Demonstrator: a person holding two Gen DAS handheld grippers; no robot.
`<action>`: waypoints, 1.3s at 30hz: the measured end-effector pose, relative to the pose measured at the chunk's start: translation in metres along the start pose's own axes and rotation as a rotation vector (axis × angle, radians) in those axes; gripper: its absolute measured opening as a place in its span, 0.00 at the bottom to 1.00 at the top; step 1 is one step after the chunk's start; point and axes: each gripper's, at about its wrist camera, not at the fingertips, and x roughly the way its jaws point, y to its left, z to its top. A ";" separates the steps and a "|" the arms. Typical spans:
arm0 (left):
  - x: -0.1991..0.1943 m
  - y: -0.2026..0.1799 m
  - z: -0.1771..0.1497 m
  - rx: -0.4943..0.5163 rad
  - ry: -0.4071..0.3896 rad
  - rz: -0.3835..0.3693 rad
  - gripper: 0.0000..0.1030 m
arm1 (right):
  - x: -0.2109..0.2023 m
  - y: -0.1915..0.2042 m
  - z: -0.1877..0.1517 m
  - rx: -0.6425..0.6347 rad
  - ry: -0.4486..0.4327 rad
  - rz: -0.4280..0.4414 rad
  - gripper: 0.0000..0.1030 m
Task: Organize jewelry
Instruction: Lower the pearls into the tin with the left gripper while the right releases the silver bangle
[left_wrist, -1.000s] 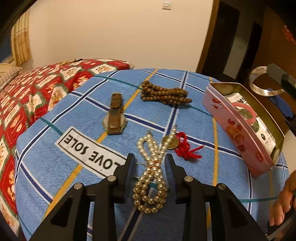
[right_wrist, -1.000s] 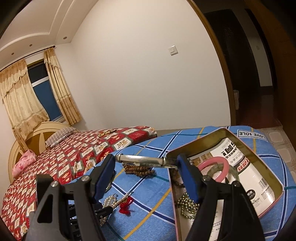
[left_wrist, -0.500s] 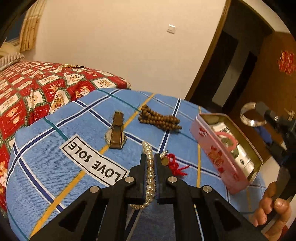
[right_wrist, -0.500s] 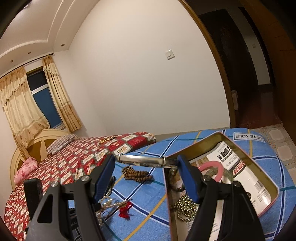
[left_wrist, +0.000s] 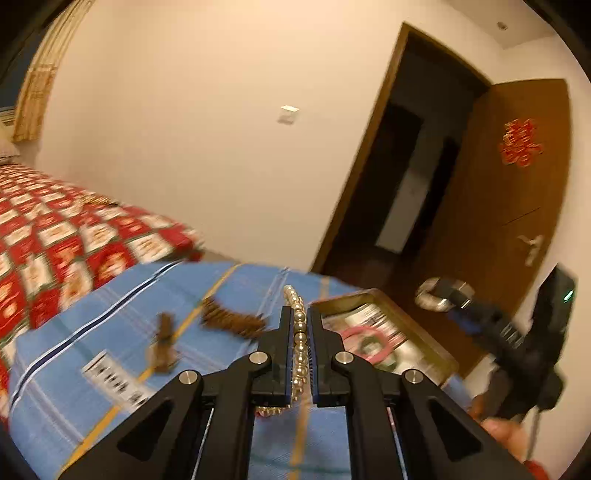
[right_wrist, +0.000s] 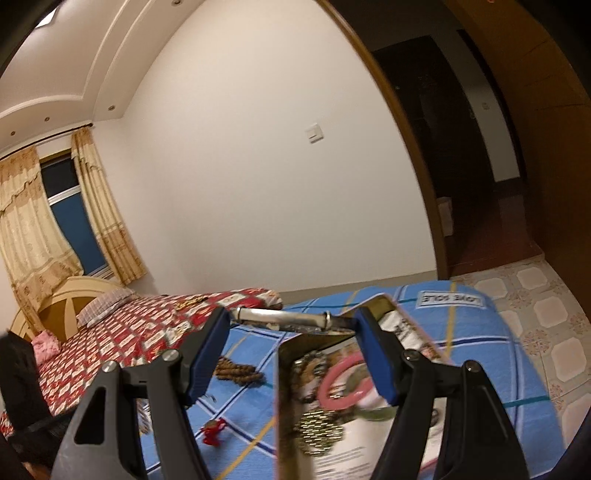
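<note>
My left gripper (left_wrist: 300, 314) is shut on a pearl necklace (left_wrist: 300, 334), which is lifted off the blue checked cloth (left_wrist: 110, 325) with its strand running up between the pads and hanging below them. My right gripper (right_wrist: 291, 328) is shut on a silver bangle (right_wrist: 280, 317), held flat across its wide jaws above the near corner of the open tin box (right_wrist: 290, 391). Inside the box lie a pink bangle (right_wrist: 343, 384) and a gold bead chain (right_wrist: 317, 428). In the left wrist view the tin box (left_wrist: 417, 325) sits just right of my fingers, with the silver bangle (left_wrist: 439, 295) beyond it.
A wooden bead string (left_wrist: 232, 321) and a brown watch (left_wrist: 164, 343) lie on the cloth to the left of the box. A red knot charm (right_wrist: 213, 432) rests nearer. A red patterned quilt (left_wrist: 55, 240) covers the bed on the left, and an open wooden door (left_wrist: 517, 192) stands at the right.
My left gripper closed on the pearl necklace and raised it off the cloth, tilting upward. My right gripper, still holding the silver bangle, shifted sideways over the tin box.
</note>
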 end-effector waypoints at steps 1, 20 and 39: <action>0.004 -0.008 0.005 0.001 -0.007 -0.032 0.05 | -0.002 -0.005 0.002 0.000 -0.002 -0.012 0.70; 0.122 -0.075 -0.032 0.015 0.193 -0.120 0.05 | -0.003 -0.052 -0.013 0.008 0.172 -0.022 0.70; 0.078 -0.082 -0.041 0.168 0.097 0.046 0.61 | -0.026 -0.070 -0.008 0.064 0.053 -0.149 0.94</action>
